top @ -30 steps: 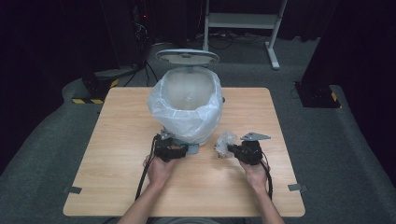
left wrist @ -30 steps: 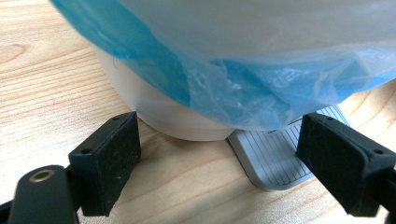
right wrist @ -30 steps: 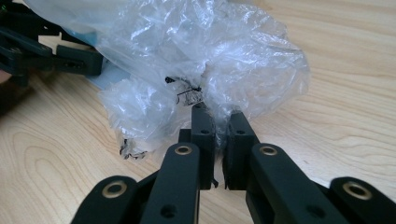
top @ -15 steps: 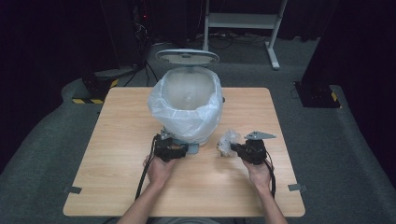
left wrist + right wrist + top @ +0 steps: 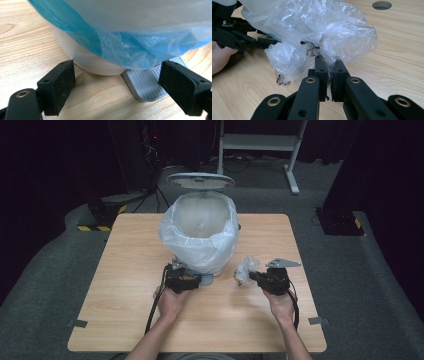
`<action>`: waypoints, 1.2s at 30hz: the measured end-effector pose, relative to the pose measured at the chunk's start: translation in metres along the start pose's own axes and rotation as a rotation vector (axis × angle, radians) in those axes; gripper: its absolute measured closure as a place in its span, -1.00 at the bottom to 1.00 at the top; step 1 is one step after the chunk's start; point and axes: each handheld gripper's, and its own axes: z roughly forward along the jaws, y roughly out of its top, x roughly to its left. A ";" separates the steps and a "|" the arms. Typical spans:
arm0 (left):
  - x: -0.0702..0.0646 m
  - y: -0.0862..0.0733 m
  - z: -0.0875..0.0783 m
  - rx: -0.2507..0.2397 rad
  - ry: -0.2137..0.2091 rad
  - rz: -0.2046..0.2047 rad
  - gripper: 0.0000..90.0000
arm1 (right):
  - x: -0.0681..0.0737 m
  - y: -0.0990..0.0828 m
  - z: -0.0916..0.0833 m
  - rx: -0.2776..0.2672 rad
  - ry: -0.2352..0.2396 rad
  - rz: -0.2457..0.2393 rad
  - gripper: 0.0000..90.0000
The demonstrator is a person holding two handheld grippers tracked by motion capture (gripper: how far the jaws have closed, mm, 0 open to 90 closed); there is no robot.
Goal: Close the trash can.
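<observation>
Pedal bin loading, mid-step. The right tool [image 5: 248, 276] has its jaws pressed together on a crumpled clear plastic wrapper [image 5: 246, 268], held just above the table [image 5: 125, 270] to the right of the bin [image 5: 200, 232]. In the right gripper view the wrapper [image 5: 317, 37] balloons ahead of the tool [image 5: 329, 72], pinched only by a thin fold — a light, springy load that is likely to slip or snag.

The left tool [image 5: 197, 281] sits at the bin's foot with its jaws spread wide, gripping nothing. In the left gripper view the pads stand well apart on either side of the bin's white base [image 5: 95, 62]; the right-hand one hangs over the ribbed grey pedal [image 5: 147, 85], though contact cannot be confirmed. The blue-tinted liner [image 5: 140, 47] hangs over the base.

The lid [image 5: 200, 181] stands raised behind the lined opening. To do the step well, the pedal should stay held down so the lid remains up, while the wrapper is lifted clear of the liner's rim [image 5: 172, 222] and brought over the centre of the opening before the jaws part — releasing at the edge risks it catching on the overhang.
</observation>
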 end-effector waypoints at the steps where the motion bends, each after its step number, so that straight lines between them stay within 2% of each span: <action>1: 0.000 0.000 0.000 0.000 0.000 0.000 -0.69 | 0.000 0.000 -0.001 0.000 0.000 0.004 0.90; 11: 0.000 0.000 0.000 -0.001 0.001 0.000 -0.69 | -0.002 0.003 -0.012 -0.013 0.001 0.023 0.90; 21: 0.000 0.000 0.000 -0.001 0.001 0.000 -0.69 | -0.001 0.010 -0.028 -0.031 0.002 0.016 0.90; 26: 0.000 0.000 0.000 -0.002 0.000 0.000 -0.69 | -0.001 0.014 -0.030 -0.032 0.009 0.017 0.91; 36: 0.000 0.000 0.000 -0.001 -0.001 0.000 -0.69 | 0.002 0.023 -0.034 -0.026 0.032 -0.010 0.91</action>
